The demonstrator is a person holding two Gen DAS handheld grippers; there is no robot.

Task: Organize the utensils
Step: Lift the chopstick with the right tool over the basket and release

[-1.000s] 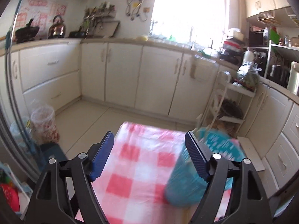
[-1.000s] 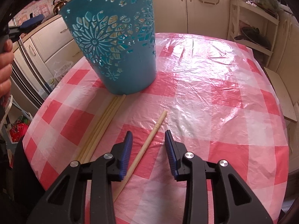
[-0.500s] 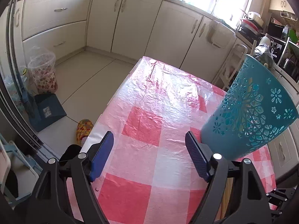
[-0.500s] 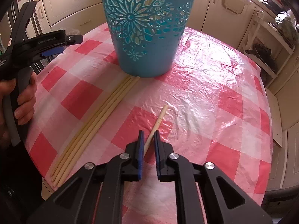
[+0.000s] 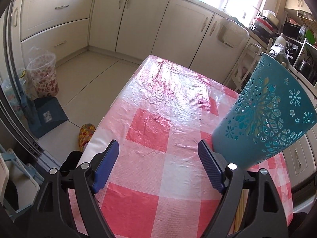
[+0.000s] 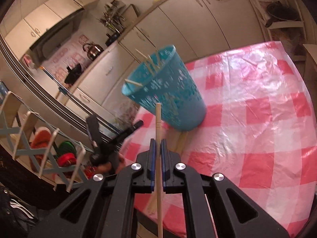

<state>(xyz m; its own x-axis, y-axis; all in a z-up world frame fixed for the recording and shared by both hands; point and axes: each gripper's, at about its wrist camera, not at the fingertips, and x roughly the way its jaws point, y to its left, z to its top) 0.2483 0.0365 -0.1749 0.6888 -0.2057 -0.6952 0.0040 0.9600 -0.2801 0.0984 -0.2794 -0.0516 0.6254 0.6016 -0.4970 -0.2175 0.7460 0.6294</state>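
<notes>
Clamping a single chopstick (image 6: 158,130) lengthwise between its pads, the right gripper (image 6: 158,148) points it toward the teal basket (image 6: 166,91) at frame center on the bench (image 6: 257,119), while the left gripper (image 5: 158,166) gapes empty beside that basket.

Glossy crinkled plastic tablecloth (image 5: 158,107), wooden chopstick (image 6: 158,123)
</notes>
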